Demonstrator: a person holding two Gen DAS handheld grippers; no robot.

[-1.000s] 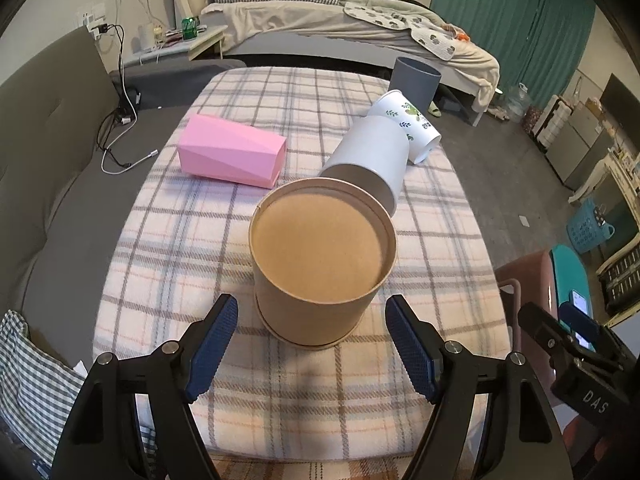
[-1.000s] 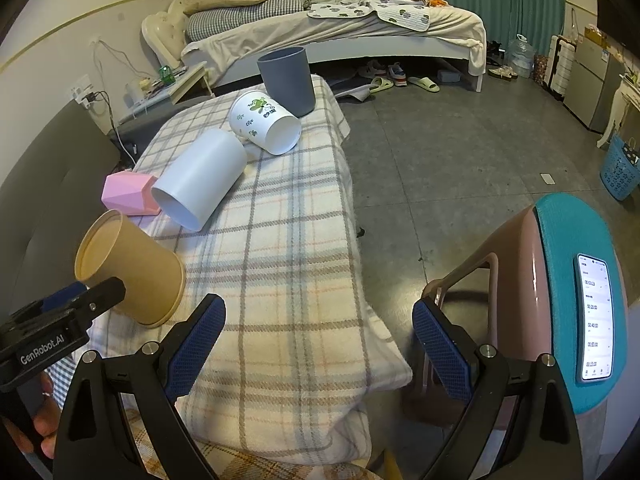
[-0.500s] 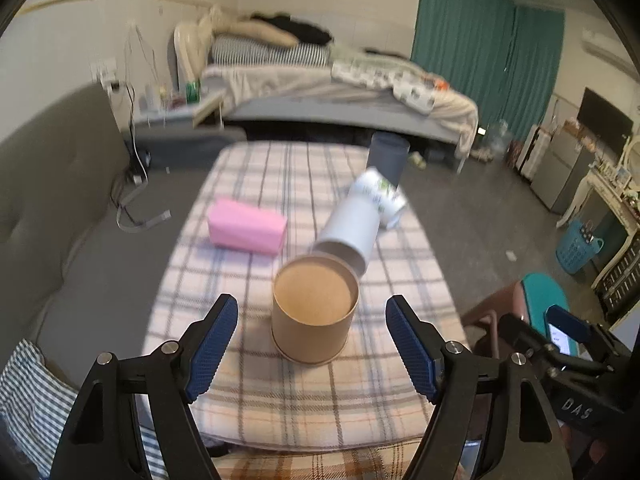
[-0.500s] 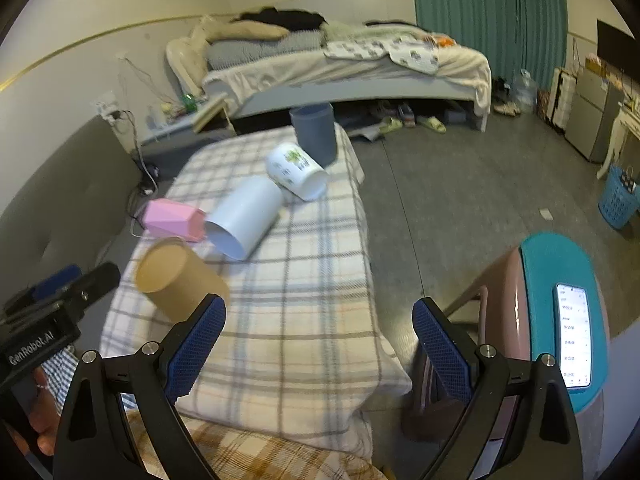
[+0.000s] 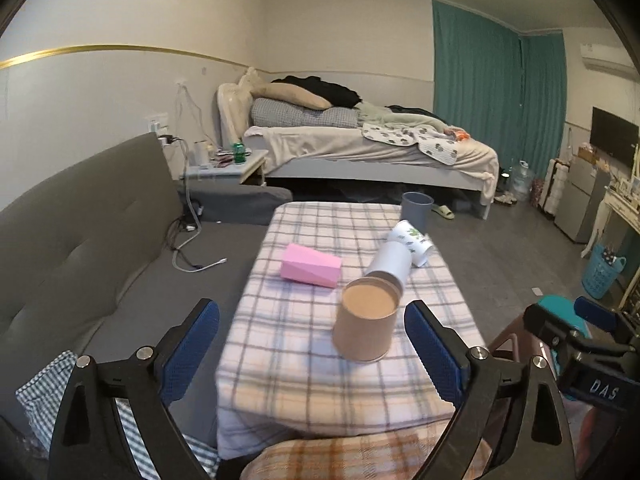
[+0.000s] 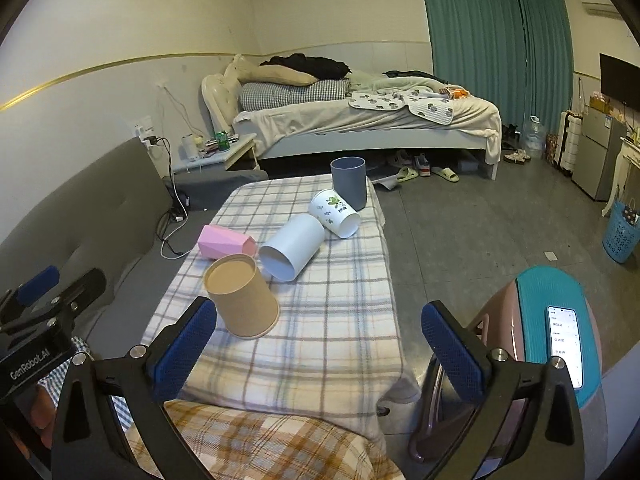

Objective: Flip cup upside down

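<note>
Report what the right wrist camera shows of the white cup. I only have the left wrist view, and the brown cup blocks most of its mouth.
Observer: The white cup lies on its side beside the brown cup, with its open mouth turned toward the camera. Nothing shows inside it.
Operator: Check the right gripper too. I only catch its edge.
Observer: The right gripper is open and holds nothing.
Operator: Now say what sits on the teal stool.
Observer: A phone lies on the stool with its screen lit.
</note>
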